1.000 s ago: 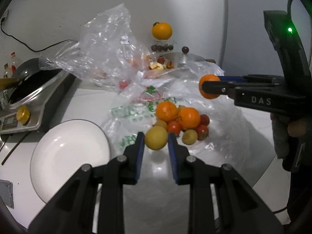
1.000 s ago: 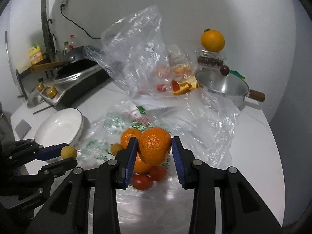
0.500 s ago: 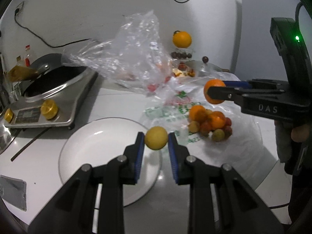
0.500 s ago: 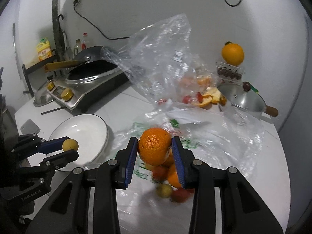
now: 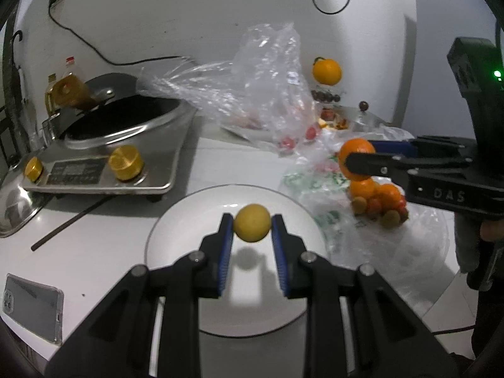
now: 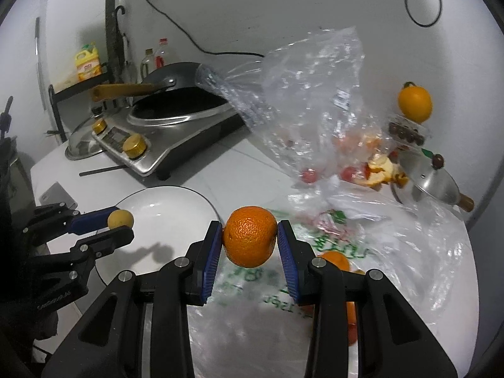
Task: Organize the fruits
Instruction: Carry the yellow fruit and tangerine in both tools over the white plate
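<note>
You're mid-transfer: left tongs (image 5: 252, 223) pinching the yellow fruit (image 5: 252, 223) above the white plate (image 5: 176, 220), right tongs (image 6: 250, 236) pinching an orange (image 6: 250, 236) just right of it; next, lower and release.

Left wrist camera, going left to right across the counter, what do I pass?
Phone → induction cooker → white plate with the small yellow fruit held over it in the left gripper → pile of loose fruit on the plastic bag → the right gripper's black body.
</note>
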Motion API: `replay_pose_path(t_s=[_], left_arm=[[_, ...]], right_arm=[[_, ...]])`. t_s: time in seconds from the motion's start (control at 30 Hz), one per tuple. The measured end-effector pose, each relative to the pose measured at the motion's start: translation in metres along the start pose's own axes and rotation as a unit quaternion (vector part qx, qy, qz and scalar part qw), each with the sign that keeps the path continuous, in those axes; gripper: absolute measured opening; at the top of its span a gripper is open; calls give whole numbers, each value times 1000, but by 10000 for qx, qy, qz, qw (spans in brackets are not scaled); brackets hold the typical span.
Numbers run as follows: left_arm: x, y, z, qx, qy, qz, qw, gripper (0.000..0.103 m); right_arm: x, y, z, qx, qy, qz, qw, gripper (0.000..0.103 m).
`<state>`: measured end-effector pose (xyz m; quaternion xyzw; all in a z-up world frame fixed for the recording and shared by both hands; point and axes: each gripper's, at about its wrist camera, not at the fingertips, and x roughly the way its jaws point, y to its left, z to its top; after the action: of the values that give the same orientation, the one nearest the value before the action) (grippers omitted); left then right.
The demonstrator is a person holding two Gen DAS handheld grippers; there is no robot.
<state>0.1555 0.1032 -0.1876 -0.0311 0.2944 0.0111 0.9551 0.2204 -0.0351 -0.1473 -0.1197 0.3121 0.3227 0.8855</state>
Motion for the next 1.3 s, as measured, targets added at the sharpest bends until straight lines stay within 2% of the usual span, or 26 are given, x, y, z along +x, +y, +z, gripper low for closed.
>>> replay_pose_path(t_s=[0.67,1.03,1.3], left_arm=[[38,52,-10,-70,217,383,9990,25],[53,61,-11,-160,428,370,9983,25],[57,65,-12,-263,539,289,9978,25]], right_arm=[[67,43,14,-276,343,494,9978,38],[107,68,20,-394,503,943,9935,38],[124,75,19,-405,635,1035,9918,38]])
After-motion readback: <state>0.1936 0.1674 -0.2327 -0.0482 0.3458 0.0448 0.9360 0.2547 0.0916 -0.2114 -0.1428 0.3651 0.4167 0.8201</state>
